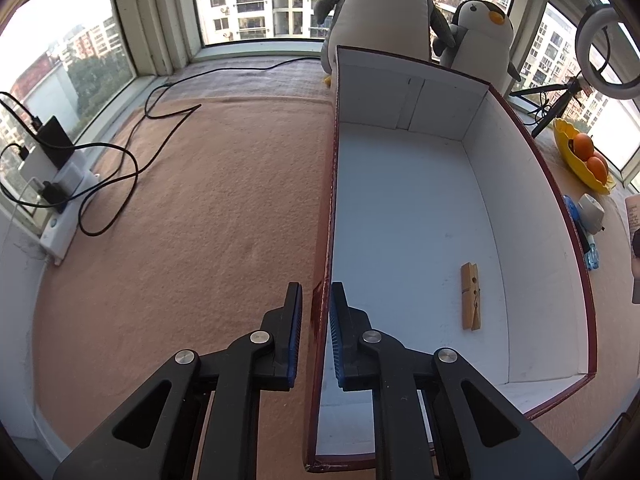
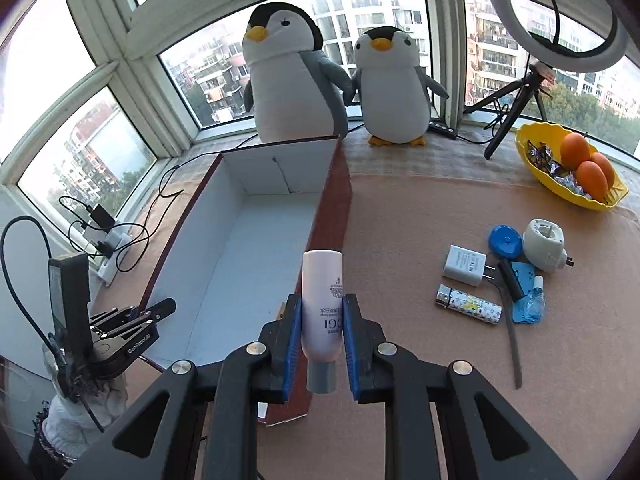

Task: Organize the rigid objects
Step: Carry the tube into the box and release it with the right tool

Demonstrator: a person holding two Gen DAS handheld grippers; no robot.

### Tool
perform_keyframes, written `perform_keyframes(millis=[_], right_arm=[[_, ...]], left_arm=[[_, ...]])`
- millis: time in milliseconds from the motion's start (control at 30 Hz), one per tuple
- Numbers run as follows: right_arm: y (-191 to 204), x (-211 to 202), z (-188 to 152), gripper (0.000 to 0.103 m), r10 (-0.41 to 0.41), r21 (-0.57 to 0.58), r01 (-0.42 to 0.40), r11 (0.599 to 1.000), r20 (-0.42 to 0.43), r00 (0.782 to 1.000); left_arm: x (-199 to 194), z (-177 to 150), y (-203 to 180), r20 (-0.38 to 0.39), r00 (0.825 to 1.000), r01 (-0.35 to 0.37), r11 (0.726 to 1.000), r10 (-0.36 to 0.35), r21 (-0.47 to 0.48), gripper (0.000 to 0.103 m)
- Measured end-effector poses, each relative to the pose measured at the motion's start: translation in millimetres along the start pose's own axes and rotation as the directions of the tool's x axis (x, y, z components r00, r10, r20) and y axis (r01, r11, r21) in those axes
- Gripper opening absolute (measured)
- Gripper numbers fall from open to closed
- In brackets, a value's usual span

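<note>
Closest in the right wrist view, the right gripper [image 2: 318, 344] is clamped on a white tube [image 2: 322, 308], its blue pads pressing both sides, the grey cap toward the camera and the flat end pointing away, just over the near right wall of the box [image 2: 328, 216]. The left gripper [image 1: 316, 336] straddles the box's left wall near its front corner, one pad outside and one inside; the jaws stand narrow, yet a small gap shows on each side of the wall, so whether the pads actually press it cannot be told. In the right wrist view that gripper shows at lower left, carried by a hand in a white knit glove [image 2: 76, 412]. The box is dark red outside, white inside, and lies open on a tan cloth [image 1: 200, 220]; a wooden clothespin [image 1: 471, 296] lies on its floor near the right wall. Right of the box on the cloth lie a lighter [image 2: 468, 305], a white charger [image 2: 464, 265], a blue disc [image 2: 505, 241], a white plug-in device [image 2: 544, 245], a small blue bottle [image 2: 532, 304] and a metal file [image 2: 514, 344]. Farther off stand a yellow bowl [image 2: 532, 160] with oranges [image 2: 575, 152], then two plush penguins [image 2: 292, 80] and a ring light [image 2: 556, 12] by the window.
</note>
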State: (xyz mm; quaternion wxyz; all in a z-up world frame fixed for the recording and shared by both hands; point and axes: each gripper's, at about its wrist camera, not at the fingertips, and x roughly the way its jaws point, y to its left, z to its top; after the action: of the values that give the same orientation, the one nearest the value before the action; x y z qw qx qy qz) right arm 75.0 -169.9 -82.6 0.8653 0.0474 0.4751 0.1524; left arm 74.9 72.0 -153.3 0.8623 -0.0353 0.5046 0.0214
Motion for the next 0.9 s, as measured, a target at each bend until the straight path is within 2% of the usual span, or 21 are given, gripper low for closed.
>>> perform_keyframes(millis=[300, 900], right_arm=[[45.3, 18.2, -5.4, 0.018, 0.003, -0.088, -0.006, 0.996, -0.039, 0.999], [81.5, 49.5, -13.9, 0.018, -0.026, -0.165, 0.010, 0.986, -0.092, 0.995]], left_arm=[[2.7, 1.1, 1.4, 0.002, 1.000, 0.026, 0.999, -0.026, 0.019, 0.006], [5.8, 1.4, 3.6, 0.003, 0.999, 0.046, 0.998, -0.046, 0.035, 0.005]])
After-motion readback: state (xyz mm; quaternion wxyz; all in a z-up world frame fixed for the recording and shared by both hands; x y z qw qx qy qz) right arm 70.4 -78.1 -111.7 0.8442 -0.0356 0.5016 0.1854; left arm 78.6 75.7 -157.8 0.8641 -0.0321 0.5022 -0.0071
